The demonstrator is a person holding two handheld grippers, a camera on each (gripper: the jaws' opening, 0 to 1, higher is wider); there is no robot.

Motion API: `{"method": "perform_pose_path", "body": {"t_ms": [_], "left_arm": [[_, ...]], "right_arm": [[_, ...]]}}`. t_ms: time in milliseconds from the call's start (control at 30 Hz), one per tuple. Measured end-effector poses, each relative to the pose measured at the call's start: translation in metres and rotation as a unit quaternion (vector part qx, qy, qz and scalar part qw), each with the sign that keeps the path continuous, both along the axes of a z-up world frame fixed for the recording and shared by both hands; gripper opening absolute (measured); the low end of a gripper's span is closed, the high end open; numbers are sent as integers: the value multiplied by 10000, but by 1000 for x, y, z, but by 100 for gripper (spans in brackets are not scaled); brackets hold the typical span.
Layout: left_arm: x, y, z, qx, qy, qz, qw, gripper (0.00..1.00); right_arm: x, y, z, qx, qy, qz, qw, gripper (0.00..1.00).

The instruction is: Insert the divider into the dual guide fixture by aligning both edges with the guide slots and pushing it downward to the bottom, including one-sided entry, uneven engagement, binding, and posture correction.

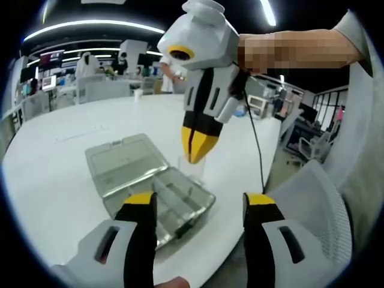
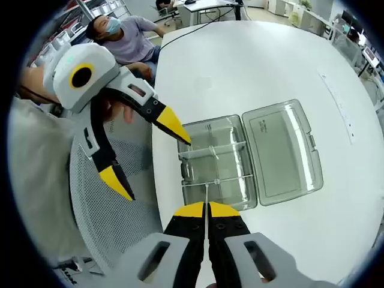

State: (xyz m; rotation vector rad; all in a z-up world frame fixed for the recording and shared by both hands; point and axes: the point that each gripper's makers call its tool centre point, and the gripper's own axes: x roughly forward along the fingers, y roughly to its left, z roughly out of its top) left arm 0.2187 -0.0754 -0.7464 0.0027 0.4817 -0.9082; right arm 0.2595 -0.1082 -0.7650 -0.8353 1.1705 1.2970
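- While both grippers hang above it, the white round table (image 2: pixel 270 54) carries the work; its surface also shows in the left gripper view (image 1: pixel 54 174).
- Beside the table edge stands a white mesh-backed chair (image 2: pixel 114 180), seen below the left gripper in the right gripper view and at lower right in the left gripper view (image 1: pixel 312 204).
- Lying open near the table edge is a clear plastic box, the guide fixture (image 2: pixel 216 162), with its hinged lid (image 2: pixel 282 150) flat on the table beside it. Cross partitions are seated in the base. The same box shows in the left gripper view (image 1: pixel 162 198).
- Left gripper (image 2: pixel 153 153): jaws spread wide, nothing between them; the upper tip sits over the near corner of the box. Its own view shows the same spread (image 1: pixel 201 201).
- Right gripper (image 2: pixel 207 210): jaws pressed together on the divider (image 2: pixel 206 195), a thin clear sheet seen edge-on, above the box. In the left gripper view the gripper (image 1: pixel 198 144) points down with the divider (image 1: pixel 192 168) hanging from its tips; contact with the box cannot be told.
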Motion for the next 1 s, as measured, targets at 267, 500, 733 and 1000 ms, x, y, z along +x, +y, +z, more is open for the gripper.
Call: {"method": "perform_pose_path", "body": {"t_ms": [267, 500, 733, 1000], "left_arm": [[-1, 0, 1, -20, 20, 39, 10000, 62], [-1, 0, 2, -40, 24, 62, 10000, 62], [-1, 2, 4, -49, 29, 102, 9999, 62], [-1, 4, 5, -50, 36, 112, 9999, 61]], "right_arm": [[2, -1, -4, -114, -57, 137, 9998, 0], [7, -2, -10, -201, -147, 274, 9993, 0], [7, -1, -13, -254, -200, 387, 9987, 0], [7, 0, -18, -361, -290, 578, 9973, 0]]}}
